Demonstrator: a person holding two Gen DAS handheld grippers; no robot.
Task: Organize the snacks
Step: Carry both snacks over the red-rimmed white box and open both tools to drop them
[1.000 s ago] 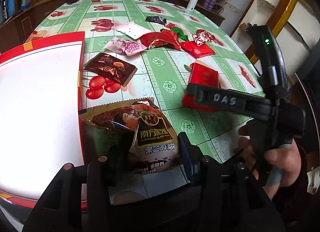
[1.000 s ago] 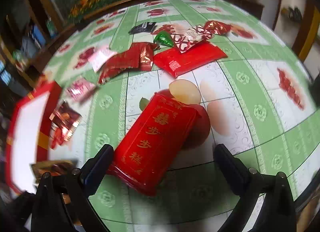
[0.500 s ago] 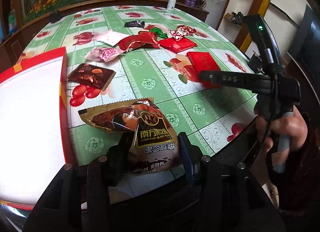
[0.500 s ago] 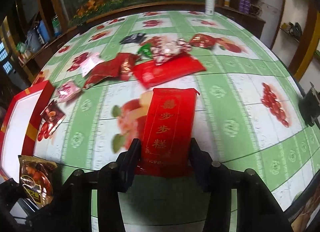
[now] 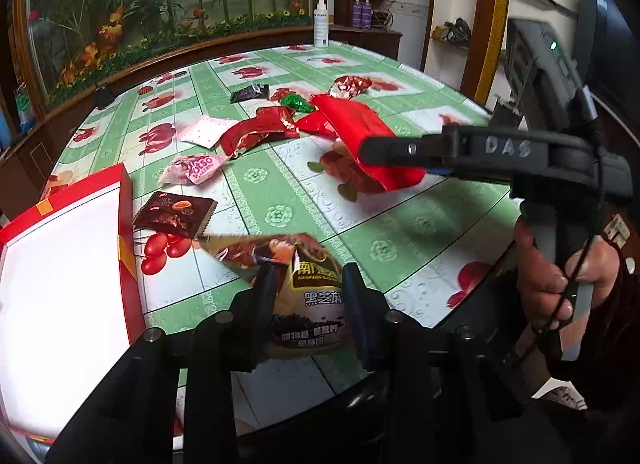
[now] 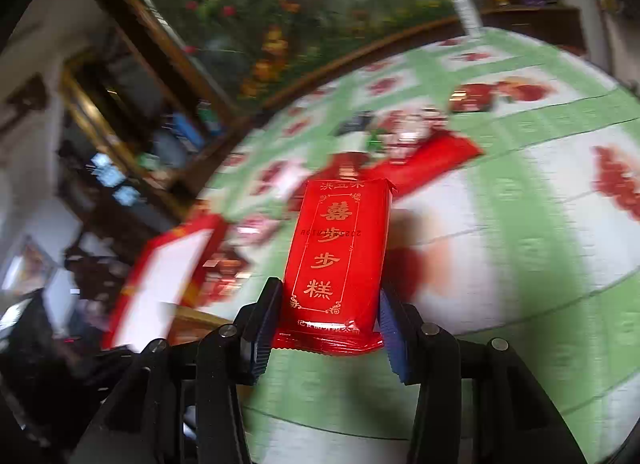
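My left gripper is shut on a brown sesame-paste packet and holds it above the table's near edge, beside the red box with a white inside. My right gripper is shut on a red rice-cake packet with gold writing and holds it lifted over the table; it also shows in the left wrist view. Several more snacks lie on the green fruit-print tablecloth: a dark chocolate packet, a pink packet and red wrappers.
A white spray bottle stands at the far table edge. A flat red packet lies behind the held one. A wooden cabinet with flower glass runs behind the table. The red box sits at the left.
My right gripper has closed on the red rice-cake packet and lifted it off the table, swinging left. My left gripper has risen a little with the sesame packet.
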